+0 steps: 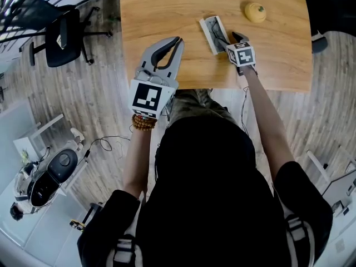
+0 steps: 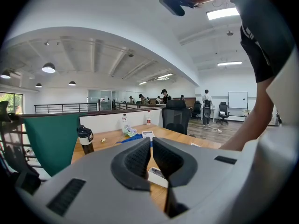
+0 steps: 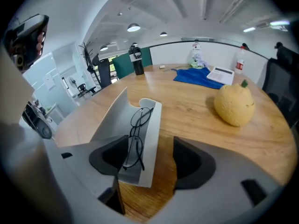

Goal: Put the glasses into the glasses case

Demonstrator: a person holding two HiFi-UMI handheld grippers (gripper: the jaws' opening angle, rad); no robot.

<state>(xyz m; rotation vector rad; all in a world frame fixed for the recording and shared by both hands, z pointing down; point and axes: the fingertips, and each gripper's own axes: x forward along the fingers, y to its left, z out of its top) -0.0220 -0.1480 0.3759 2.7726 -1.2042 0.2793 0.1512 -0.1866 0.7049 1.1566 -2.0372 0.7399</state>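
The open grey glasses case (image 1: 213, 33) lies on the wooden table (image 1: 156, 15) with its lid folded back. Thin black-framed glasses (image 3: 134, 136) lie inside the case (image 3: 152, 125). My right gripper (image 1: 231, 39) is tilted down at the case's near end. In the right gripper view my right gripper (image 3: 149, 157) is open: the case end sits between the jaws, bare wood shows before the right pad, and neither pad presses on it. My left gripper (image 1: 179, 39) hovers to the left of the case, shut with nothing in it; in the left gripper view my left gripper (image 2: 152, 146) shows only a thin slit.
A yellow lemon-like fruit (image 3: 234, 104) sits right of the case, also in the head view (image 1: 255, 11). A blue cloth (image 3: 198, 76), a white box and bottles are at the table's far end, with a black flask (image 3: 138, 62). An office chair (image 1: 64, 32) stands on the floor at left.
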